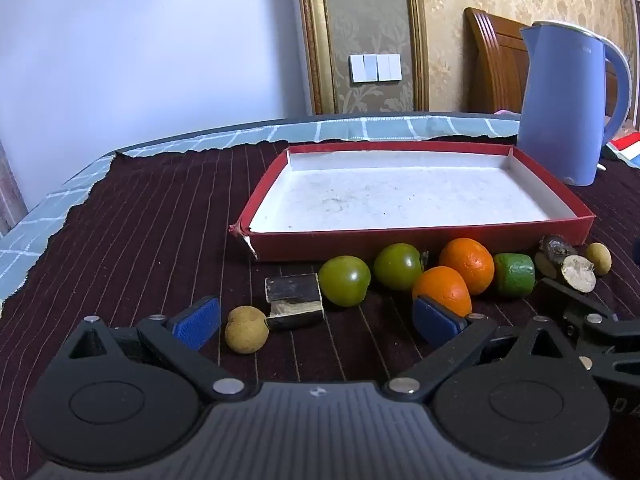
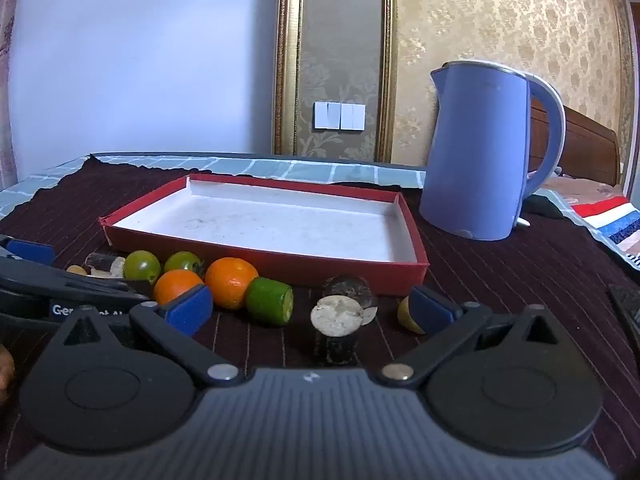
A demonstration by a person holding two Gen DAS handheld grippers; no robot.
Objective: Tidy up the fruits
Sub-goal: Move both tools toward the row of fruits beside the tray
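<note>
A red tray [image 1: 420, 238] with a white, empty floor lies on the dark striped cloth; it also shows in the right wrist view [image 2: 264, 262]. In front of it lie a row of fruits: two green tomatoes [image 1: 345, 286] [image 1: 398, 266], two oranges [image 1: 442, 290] [image 1: 467, 260], a green cut piece [image 1: 514, 276], dark sugarcane chunks [image 1: 294, 300] [image 2: 336, 334] and small longans [image 1: 246, 329] [image 1: 599, 258]. My left gripper [image 1: 316, 320] is open, low before the tomatoes. My right gripper [image 2: 310, 308] is open around a sugarcane chunk and touches nothing.
A blue electric kettle [image 1: 572, 104] stands at the tray's right far corner, also in the right wrist view [image 2: 480, 152]. The cloth's torn edge and the table's checked edge [image 1: 52, 208] run along the left and back. A striped fabric [image 2: 612, 220] lies at far right.
</note>
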